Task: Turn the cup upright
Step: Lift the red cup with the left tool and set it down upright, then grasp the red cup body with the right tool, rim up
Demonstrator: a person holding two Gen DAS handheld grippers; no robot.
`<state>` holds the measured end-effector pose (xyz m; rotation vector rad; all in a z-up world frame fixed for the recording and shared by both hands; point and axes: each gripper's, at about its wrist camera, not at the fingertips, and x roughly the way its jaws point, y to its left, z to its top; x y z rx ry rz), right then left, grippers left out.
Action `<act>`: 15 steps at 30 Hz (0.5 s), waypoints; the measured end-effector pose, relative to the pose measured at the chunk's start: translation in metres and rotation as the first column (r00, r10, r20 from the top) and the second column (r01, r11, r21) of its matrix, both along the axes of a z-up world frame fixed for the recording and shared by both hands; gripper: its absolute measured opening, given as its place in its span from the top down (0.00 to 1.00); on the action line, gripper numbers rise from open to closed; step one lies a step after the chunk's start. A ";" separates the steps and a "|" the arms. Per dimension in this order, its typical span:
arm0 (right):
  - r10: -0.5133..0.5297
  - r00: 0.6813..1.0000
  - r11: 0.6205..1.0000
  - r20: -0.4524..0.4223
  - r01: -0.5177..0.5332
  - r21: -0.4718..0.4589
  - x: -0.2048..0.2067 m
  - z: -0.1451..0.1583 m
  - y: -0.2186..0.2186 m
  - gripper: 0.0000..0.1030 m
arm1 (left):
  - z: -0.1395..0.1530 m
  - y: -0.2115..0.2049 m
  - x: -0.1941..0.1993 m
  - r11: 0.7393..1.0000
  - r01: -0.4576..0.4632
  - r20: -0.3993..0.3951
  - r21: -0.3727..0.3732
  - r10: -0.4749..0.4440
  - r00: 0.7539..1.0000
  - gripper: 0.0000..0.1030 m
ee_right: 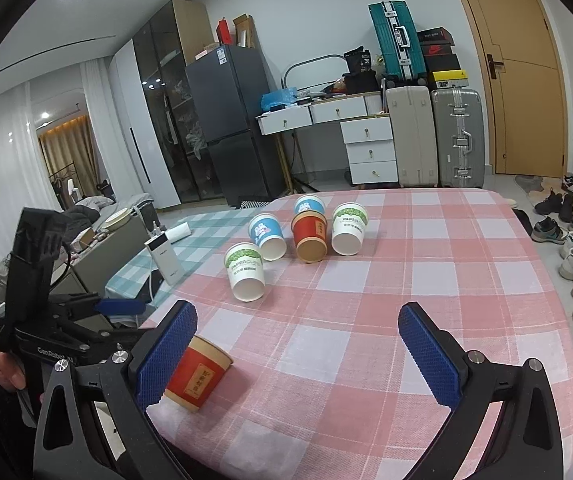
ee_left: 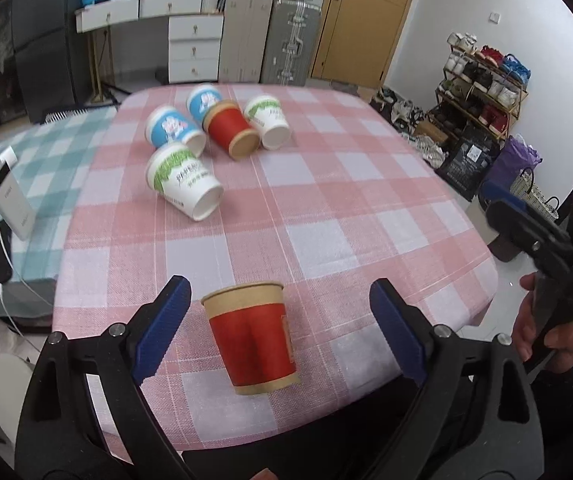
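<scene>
Six paper cups on the pink-checked tablecloth (ee_left: pixel 326 208). Left gripper (ee_left: pixel 282 320) spread wide, holding nothing; red-and-kraft paper cup (ee_left: pixel 252 340) stands upright between its blue pads, touching neither. Five cups lie tipped beyond. Right gripper (ee_right: pixel 298 344) wide open, empty.

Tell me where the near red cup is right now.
The near red cup stands upright at the table's near edge, between the left claw's open fingers without touching them; in the right wrist view it sits lower left, apart from the tipped cups.
</scene>
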<state>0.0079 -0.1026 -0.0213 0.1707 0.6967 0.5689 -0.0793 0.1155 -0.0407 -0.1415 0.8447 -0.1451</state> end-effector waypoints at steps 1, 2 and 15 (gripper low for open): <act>0.006 1.000 1.000 0.001 -0.006 0.003 -0.001 0.001 0.001 0.00 | 0.006 0.000 -0.004 1.000 -0.009 0.019 0.002 0.009 1.000 0.11; 0.017 1.000 1.000 0.000 -0.017 0.007 -0.003 0.003 0.002 0.00 | 0.012 0.001 -0.009 1.000 -0.021 0.042 0.004 0.020 0.999 0.11; 0.303 0.906 0.949 -0.296 -0.256 0.187 0.003 -0.023 0.051 0.00 | 0.022 0.035 -0.095 0.961 -0.276 0.265 0.016 0.262 0.928 0.00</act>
